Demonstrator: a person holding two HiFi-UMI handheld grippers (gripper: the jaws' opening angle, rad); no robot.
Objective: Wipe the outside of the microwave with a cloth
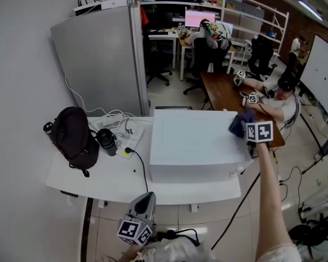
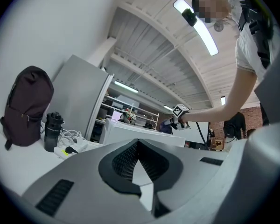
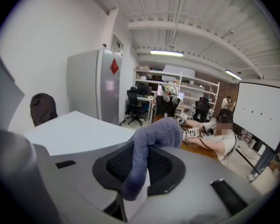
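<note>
The microwave (image 1: 194, 143) sits at the centre of the head view as a plain white box, on the right part of the white counter (image 1: 98, 179); only its flat top and one bare side show, so its door cannot be made out; in the right gripper view its top (image 3: 79, 132) fills the left middle as a pale sheet. At its upper right corner lies the cloth (image 1: 240, 122), blue-grey and bunched, over the box's edge; the right gripper (image 1: 250, 132) has its jaws pinching it, and in that gripper's own view the cloth (image 3: 154, 139) rises from between the black pads and folds over to the right, its lower end lost in the gap. The left gripper (image 1: 145, 201) hangs low in the frame, near the counter's front edge, jaws slightly apart with nothing between them (image 2: 140, 171). Left of the microwave stand a power strip (image 1: 126, 146), a black bottle (image 1: 106, 141) and a dark backpack (image 1: 74, 138); a grey refrigerator (image 1: 101, 64) fills the upper left.
</note>
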